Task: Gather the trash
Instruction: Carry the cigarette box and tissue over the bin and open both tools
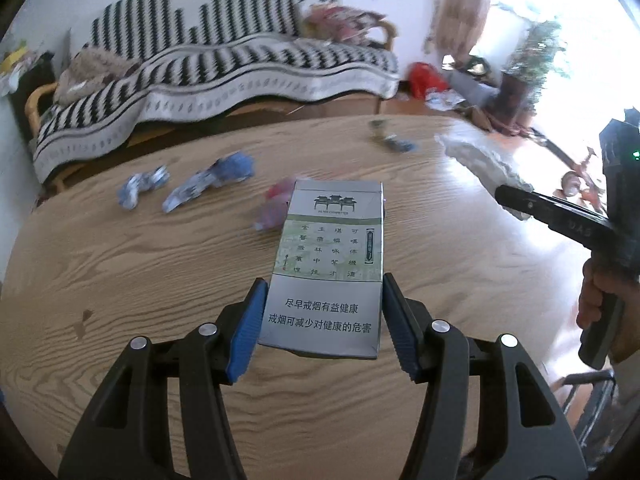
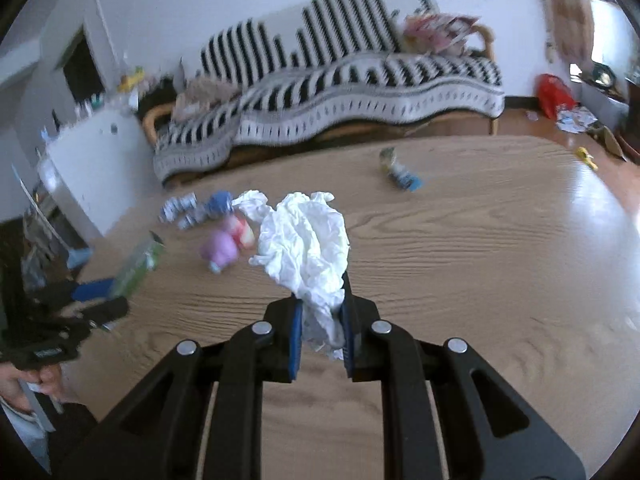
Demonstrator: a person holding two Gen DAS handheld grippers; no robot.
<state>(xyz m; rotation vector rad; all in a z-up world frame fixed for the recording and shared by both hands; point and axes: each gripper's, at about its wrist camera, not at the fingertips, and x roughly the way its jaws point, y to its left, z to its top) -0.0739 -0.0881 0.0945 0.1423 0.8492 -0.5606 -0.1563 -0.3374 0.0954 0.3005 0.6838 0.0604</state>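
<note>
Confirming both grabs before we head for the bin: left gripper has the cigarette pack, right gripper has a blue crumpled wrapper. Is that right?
Not quite. The left gripper does hold the cigarette pack, but the right gripper is shut on a crumpled white tissue, not a blue wrapper. The right wrist view shows it; the blue wrappers lie on the table.

Blurred scraps, hidden parts, cropped edges

The crumpled blue-and-white wrappers (image 1: 188,190) and the pink crumpled packet (image 1: 276,206) blur beyond reading; the grey-green cigarette box (image 1: 330,272) hides part of that packet; the wood-grain surface (image 1: 120,280) runs past the frame edge.
</note>
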